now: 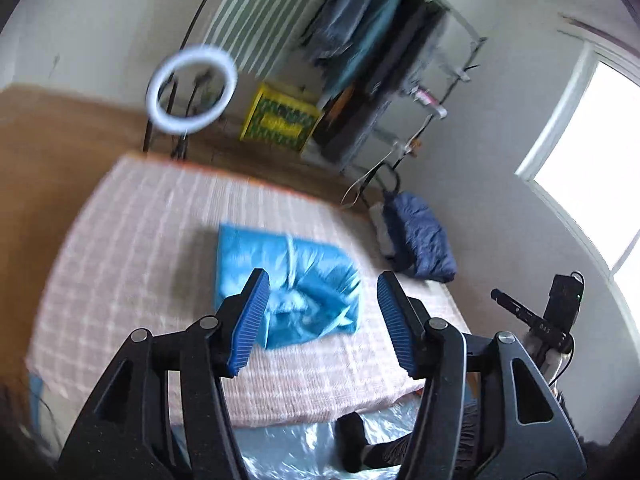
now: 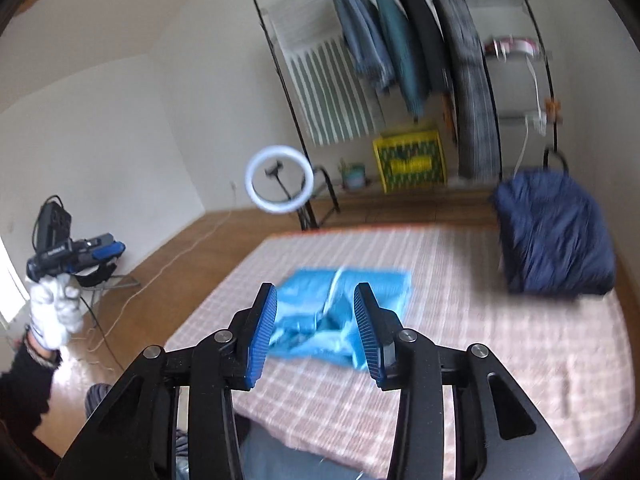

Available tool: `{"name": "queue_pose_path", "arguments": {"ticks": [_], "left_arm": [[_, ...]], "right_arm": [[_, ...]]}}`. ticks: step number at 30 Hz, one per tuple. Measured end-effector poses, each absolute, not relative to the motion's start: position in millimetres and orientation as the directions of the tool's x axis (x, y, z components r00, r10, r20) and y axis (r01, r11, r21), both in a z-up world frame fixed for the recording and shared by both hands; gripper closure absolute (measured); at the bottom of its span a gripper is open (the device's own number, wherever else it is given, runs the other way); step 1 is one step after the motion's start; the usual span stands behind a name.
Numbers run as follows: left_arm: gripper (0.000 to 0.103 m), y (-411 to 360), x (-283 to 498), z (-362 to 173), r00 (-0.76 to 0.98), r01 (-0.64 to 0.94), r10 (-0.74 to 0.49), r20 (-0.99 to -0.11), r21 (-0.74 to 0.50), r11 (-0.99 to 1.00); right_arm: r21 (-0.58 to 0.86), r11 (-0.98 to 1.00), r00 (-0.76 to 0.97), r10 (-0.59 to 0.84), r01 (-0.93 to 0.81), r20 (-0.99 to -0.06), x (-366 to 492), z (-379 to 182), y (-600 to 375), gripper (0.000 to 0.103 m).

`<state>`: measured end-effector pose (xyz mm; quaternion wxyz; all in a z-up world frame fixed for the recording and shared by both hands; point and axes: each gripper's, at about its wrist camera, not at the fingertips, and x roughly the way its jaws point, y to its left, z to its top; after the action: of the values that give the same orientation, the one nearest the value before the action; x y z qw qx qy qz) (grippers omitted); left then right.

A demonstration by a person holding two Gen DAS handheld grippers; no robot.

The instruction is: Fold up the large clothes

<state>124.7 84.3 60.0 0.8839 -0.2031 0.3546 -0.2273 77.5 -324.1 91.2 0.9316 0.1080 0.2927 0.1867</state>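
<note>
left wrist view: left gripper [image 1: 322, 282] fingers apart, empty, above bed [image 1: 120, 240]. right gripper [image 2: 315, 300] fingers apart too, nothing between. blue garment [image 2: 344, 312] lies folded, rumpled, mid-bed; dark blue bundle [image 2: 556, 236] at far edge, apart. judgement: fold looks done; next smooth creases, square edges, then fetch next garment.

Light blue garment [image 2: 344, 312], pink plaid bedcover [image 2: 500, 340], navy bundle [image 2: 556, 236], yellow crate [image 2: 410, 160]
</note>
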Motion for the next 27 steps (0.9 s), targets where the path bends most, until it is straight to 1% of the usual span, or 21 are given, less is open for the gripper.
{"name": "queue_pose_path", "arguments": {"ticks": [3, 4, 5, 8, 9, 12, 16, 18, 19, 20, 21, 22, 23, 24, 25, 27], "left_arm": [[0.045, 80, 163, -8, 0.591, 0.167, -0.549, -0.591, -0.576, 0.8], [0.045, 80, 180, -35, 0.564, 0.115, -0.554, -0.612, -0.606, 0.787], [0.045, 79, 187, -52, 0.548, 0.086, -0.557, -0.624, -0.621, 0.779], [0.045, 79, 220, -107, 0.492, -0.022, -0.559, -0.667, -0.652, 0.758], [0.045, 78, 226, -119, 0.483, -0.041, -0.555, -0.678, -0.65, 0.759], [0.045, 70, 244, -141, 0.461, -0.06, -0.541, -0.704, -0.633, 0.772], [0.045, 57, 262, -161, 0.434, -0.06, -0.535, -0.725, -0.616, 0.785], [0.045, 51, 270, -171, 0.414, -0.063, -0.547, -0.727, -0.623, 0.78], [0.047, 47, 273, -177, 0.404, -0.06, -0.554, -0.728, -0.625, 0.778], [0.059, 44, 275, -180, 0.392, -0.058, -0.558, -0.732, -0.625, 0.779], [0.079, 43, 277, -181, 0.382, -0.057, -0.563, -0.733, -0.627, 0.777], [0.09, 42, 279, -184, 0.371, -0.055, -0.574, -0.73, -0.635, 0.771], [0.099, 41, 279, -184, 0.366, -0.047, -0.582, -0.726, -0.639, 0.768], [0.1, 41, 279, -184, 0.37, -0.038, -0.587, -0.72, -0.643, 0.765], [0.102, 41, 279, -183, 0.37, -0.03, -0.594, -0.715, -0.648, 0.761], [0.103, 45, 276, -180, 0.364, -0.032, -0.637, -0.679, -0.693, 0.721]], "right_arm": [[0.361, 0.903, 0.696, 0.415, -0.234, -0.586, 113, 42, -312, 0.064], [0.373, 0.901, 0.672, 0.418, -0.221, -0.612, 124, 27, -308, 0.06], [0.376, 0.905, 0.644, 0.408, -0.196, -0.647, 138, 8, -303, 0.057], [0.359, 0.922, 0.589, 0.373, -0.146, -0.717, 169, -34, -295, 0.056], [0.375, 0.919, 0.564, 0.374, -0.12, -0.736, 180, -49, -294, 0.056], [0.442, 0.896, 0.53, 0.396, -0.042, -0.75, 204, -85, -302, 0.056], [0.396, 0.918, 0.511, 0.341, 0.001, -0.789, 225, -117, -306, 0.056], [0.344, 0.939, 0.513, 0.291, 0.01, -0.808, 238, -124, -304, 0.056], [0.324, 0.946, 0.51, 0.274, 0.01, -0.816, 242, -129, -303, 0.056], [0.313, 0.95, 0.501, 0.269, 0.005, -0.822, 244, -134, -301, 0.056], [0.297, 0.955, 0.489, 0.258, 0.002, -0.833, 248, -139, -299, 0.056], [0.296, 0.955, 0.481, 0.259, 0.0, -0.838, 251, -143, -299, 0.057], [0.303, 0.953, 0.48, 0.269, -0.007, -0.835, 251, -145, -298, 0.07], [0.314, 0.949, 0.475, 0.285, -0.02, -0.832, 251, -146, -296, 0.082], [0.322, 0.946, 0.461, 0.301, -0.034, -0.834, 252, -147, -295, 0.1], [0.343, 0.938, 0.45, 0.328, -0.051, -0.831, 250, -146, -294, 0.101]]}}
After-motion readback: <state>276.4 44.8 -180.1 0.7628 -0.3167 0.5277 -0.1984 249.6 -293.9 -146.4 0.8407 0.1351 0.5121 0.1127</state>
